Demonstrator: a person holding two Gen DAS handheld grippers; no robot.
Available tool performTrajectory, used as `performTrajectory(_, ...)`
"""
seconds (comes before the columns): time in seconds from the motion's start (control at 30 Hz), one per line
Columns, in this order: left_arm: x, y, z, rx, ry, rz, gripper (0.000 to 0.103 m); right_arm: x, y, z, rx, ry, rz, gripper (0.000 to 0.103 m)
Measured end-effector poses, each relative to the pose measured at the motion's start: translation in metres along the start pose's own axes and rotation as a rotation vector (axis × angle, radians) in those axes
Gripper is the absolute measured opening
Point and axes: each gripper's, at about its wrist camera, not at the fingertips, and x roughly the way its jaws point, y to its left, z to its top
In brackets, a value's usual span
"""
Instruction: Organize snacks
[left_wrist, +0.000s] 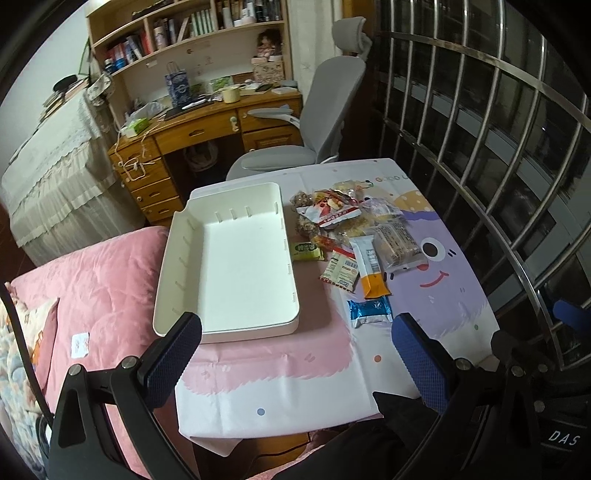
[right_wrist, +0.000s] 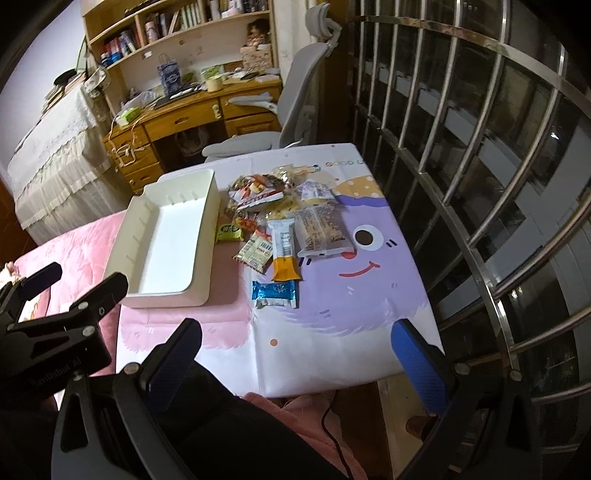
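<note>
A: What is recorded in the left wrist view?

B: The left gripper (left_wrist: 295, 354) is seen with its jaws spread wide, nothing held between them. A white tray (left_wrist: 173, 273) is set on the bench (left_wrist: 295, 384) at 12 o'clock from the gripper, and no item is seen in it. A pile of snacks (left_wrist: 332, 210) is heaped at 1 o'clock, just beside the tray's right wall. A green packet (left_wrist: 306, 251) is laid touching or nearly touching that wall. An orange-ended bar (left_wrist: 369, 267) and a blue-wrapped snack (left_wrist: 370, 312) are placed nearer the gripper, the blue one nearest.

A: And in the right wrist view?

B: The right gripper (right_wrist: 295, 350) is likewise shown spread apart and holding nothing. The tray (right_wrist: 201, 254) is found at 11 o'clock, the snack pile (right_wrist: 258, 192) at 12 o'clock. The blue-wrapped snack (right_wrist: 275, 293) is listed directly ahead, apart from the tray. The left gripper (right_wrist: 74, 277) is noted at 9 o'clock, over the pink bed cover (right_wrist: 66, 243).
</note>
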Motion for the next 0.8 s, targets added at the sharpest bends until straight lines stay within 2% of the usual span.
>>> performTrajectory(0.3,0.007,-0.016,0.005,0.045,0.015,-0.031,0.102,0.003,-0.012,-0.004,0.047,0.018,-0.039,0.103)
performTrajectory(0.47,0.018,-0.027,0.012,0.049,0.047,-0.013,0.102,0.011,-0.021,-0.001,0.045,0.041,-0.043,0.103)
performTrajectory(0.67,0.035,-0.051,0.032,0.033,0.087,0.021,0.102,0.029,-0.042,0.013,0.026,0.080,-0.029,0.103)
performTrajectory(0.8,0.038,-0.062,0.052,0.006,0.074,0.033,0.102,0.035,-0.067,0.037,0.037,0.083,-0.006,0.103)
